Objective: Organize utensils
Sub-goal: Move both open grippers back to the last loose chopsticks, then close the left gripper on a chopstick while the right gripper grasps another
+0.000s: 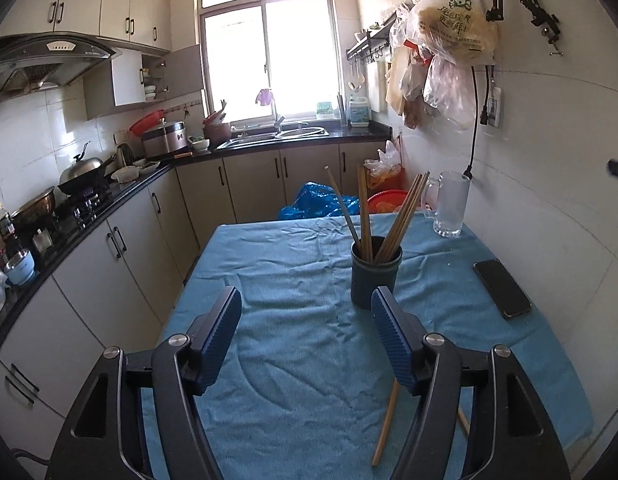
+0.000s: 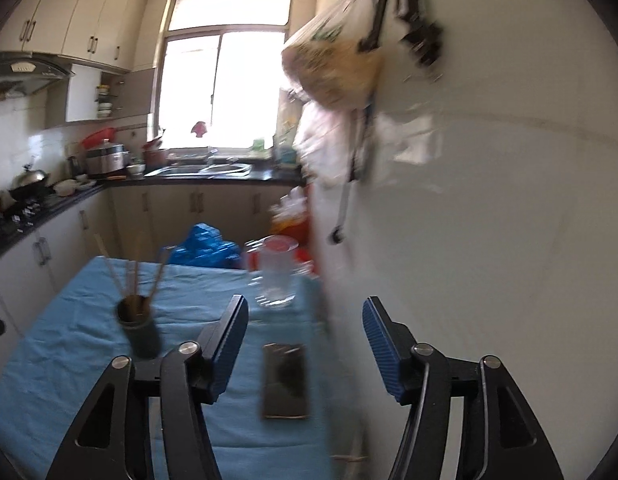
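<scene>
A dark blue-grey cup (image 1: 375, 276) stands on the blue cloth of the table (image 1: 293, 264) and holds several wooden chopsticks (image 1: 405, 216) upright. One loose chopstick (image 1: 385, 424) lies on the cloth under my left gripper's right finger; a second stub shows beside it. My left gripper (image 1: 305, 312) is open and empty, just in front of the cup. My right gripper (image 2: 305, 320) is open and empty, above the table's right edge near the wall. The right wrist view is blurred; the cup (image 2: 139, 332) sits to its left.
A black phone (image 1: 502, 288) lies right of the cup, also in the right wrist view (image 2: 285, 380). A clear glass mug (image 1: 451, 204) stands at the far right corner. The white wall (image 1: 549, 184) borders the table's right side. Kitchen counters (image 1: 109, 208) run along the left.
</scene>
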Tool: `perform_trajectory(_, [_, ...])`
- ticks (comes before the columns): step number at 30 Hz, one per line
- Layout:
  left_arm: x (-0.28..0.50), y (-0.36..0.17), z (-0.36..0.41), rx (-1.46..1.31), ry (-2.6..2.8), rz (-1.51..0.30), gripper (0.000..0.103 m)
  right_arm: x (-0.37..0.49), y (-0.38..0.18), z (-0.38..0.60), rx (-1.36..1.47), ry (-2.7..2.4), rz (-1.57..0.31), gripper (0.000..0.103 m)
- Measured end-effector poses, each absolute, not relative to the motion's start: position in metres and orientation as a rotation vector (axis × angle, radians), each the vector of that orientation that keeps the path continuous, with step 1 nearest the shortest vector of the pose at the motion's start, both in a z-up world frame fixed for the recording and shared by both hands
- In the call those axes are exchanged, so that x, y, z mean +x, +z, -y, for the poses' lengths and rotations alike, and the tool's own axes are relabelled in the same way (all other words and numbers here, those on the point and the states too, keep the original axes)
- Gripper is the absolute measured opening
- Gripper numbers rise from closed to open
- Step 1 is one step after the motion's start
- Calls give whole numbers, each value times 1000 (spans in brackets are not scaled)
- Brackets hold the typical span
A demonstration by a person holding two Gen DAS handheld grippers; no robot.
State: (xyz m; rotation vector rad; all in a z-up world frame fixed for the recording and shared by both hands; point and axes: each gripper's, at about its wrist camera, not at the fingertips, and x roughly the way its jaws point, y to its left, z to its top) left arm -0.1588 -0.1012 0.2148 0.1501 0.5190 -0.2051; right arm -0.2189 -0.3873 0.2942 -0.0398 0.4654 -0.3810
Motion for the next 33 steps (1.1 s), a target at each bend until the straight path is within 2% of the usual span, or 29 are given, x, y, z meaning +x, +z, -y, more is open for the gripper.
perform_trajectory(5, [-159,202,104,158,-208,-550,67,-240,305,396,-111,-448,-439,78])
perform_trajectory(9, [-150,182,109,155,-219,-612,68,-232,279,389,-102,-400,-511,79])
perform_trajectory(18, [-120,95,121,160,-260,-871,68,-182,127,328,76,-67,-849,79])
perform_trajectory(22, [-117,59,140,217,-317,-967,68,-170,71,289,109,61,-969,68])
perform_trajectory(25, [-118,44,154,257,-347,-998,68,-166,52,269,140,117,-1001,65])
perform_trajectory(29, [-116,29,167,283,-360,-1039,64,-162,39,255,110,104,-1018,51])
perform_trajectory(30, [-116,25,169,289,-355,-1050,57,-161,38,252,90,86,-1013,47])
perform_trajectory(31, [-116,23,170,289,-352,-1061,46,-161,38,251,74,70,-1014,36])
perform_trajectory(32, [-116,23,169,268,-358,-1061,42,-161,38,251,75,60,-1014,24])
perform_trajectory(33, [-117,24,169,255,-356,-1066,30,-159,38,252,86,57,-1014,17])
